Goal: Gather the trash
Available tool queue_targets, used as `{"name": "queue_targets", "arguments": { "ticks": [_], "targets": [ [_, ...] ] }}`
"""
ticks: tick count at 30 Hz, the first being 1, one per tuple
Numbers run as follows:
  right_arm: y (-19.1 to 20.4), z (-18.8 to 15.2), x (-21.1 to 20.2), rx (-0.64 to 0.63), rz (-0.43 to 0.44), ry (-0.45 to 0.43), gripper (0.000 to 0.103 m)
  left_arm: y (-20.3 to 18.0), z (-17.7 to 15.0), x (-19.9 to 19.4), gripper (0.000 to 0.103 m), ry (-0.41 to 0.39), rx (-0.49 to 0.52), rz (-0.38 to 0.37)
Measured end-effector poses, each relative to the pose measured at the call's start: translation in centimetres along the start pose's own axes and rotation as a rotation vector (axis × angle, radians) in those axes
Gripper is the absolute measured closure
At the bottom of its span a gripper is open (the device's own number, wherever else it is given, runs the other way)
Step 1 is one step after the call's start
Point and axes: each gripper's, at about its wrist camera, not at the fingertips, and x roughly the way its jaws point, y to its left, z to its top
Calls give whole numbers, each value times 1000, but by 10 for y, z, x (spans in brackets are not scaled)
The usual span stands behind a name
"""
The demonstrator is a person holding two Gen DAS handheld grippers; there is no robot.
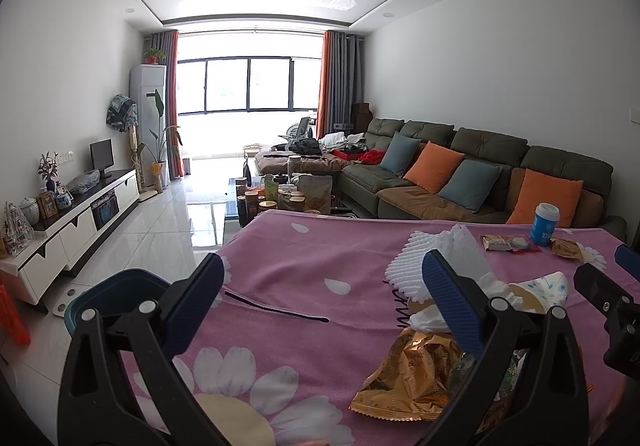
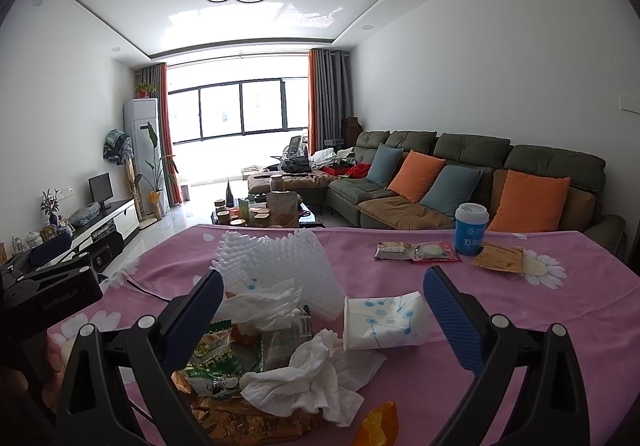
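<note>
Left tongs (image 1: 322, 282) spread wide, holding nothing; right tongs (image 2: 324, 296) likewise spread wide, empty; both level, side by side.

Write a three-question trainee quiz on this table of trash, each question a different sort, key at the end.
1. True or false: the right gripper is shut on the crumpled tissue.
2. Which stands upright on the pink cloth? A) blue cup B) paper cup C) gold wrapper
3. Fill in: the bin shows at the table's ___ edge in the left wrist view.

Key: 1 false; 2 A; 3 left.
</note>
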Motion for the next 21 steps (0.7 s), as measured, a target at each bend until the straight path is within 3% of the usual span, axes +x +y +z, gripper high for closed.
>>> {"name": "queue_targets", "arguments": {
  "ticks": [21],
  "targets": [
    [0,0,6,-8,20,17,6,1,-3,4,5,11,-1,-8]
  ]
}}
